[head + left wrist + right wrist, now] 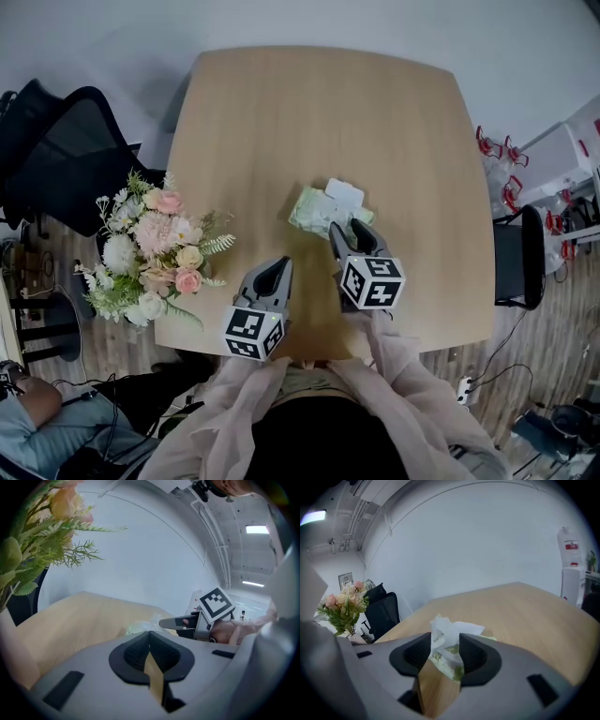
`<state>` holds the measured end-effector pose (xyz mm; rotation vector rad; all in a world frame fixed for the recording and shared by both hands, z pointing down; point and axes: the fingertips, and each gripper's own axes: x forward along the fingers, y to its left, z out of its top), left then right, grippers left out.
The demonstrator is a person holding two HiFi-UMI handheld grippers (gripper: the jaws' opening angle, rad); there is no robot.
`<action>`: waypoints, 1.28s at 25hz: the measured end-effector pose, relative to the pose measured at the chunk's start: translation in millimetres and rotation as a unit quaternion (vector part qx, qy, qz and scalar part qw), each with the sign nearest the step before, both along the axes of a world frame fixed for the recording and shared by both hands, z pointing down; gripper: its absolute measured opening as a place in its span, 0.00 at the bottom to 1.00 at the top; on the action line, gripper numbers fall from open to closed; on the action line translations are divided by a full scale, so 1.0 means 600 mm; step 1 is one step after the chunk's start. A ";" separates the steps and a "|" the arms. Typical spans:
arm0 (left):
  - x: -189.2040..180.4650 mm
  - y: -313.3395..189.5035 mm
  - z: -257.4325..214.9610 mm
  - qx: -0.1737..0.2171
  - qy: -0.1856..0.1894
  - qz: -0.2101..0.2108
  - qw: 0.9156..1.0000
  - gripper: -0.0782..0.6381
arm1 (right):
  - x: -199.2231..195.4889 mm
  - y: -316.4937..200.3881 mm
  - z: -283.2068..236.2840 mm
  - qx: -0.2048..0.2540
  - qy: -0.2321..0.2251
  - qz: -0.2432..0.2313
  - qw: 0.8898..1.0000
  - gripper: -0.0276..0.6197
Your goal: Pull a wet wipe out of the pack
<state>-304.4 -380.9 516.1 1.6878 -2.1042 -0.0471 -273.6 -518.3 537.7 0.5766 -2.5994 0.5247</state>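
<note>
right tongs [445,641] wide open, nearest | wet wipe [447,630] sticks up from pack [314,211] dead ahead, lined up between jaws, desk's [281,112] right half | left tongs [150,637] closed, empty

A: How much of the wet wipe pack [311,208] shows from above?
B: Its near end is hidden under the right tool [349,231]; sleeves [398,361] cover part of the bench's [281,112] near edge.

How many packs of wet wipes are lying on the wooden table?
1. The pale green soft wet wipe pack lies on the light wooden table, just ahead of the right gripper. No other pack shows.
</note>
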 end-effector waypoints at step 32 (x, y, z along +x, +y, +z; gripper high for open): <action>0.007 -0.001 0.000 0.003 -0.003 -0.014 1.000 0.13 | 0.020 0.004 0.009 0.016 0.007 -0.002 1.000 0.07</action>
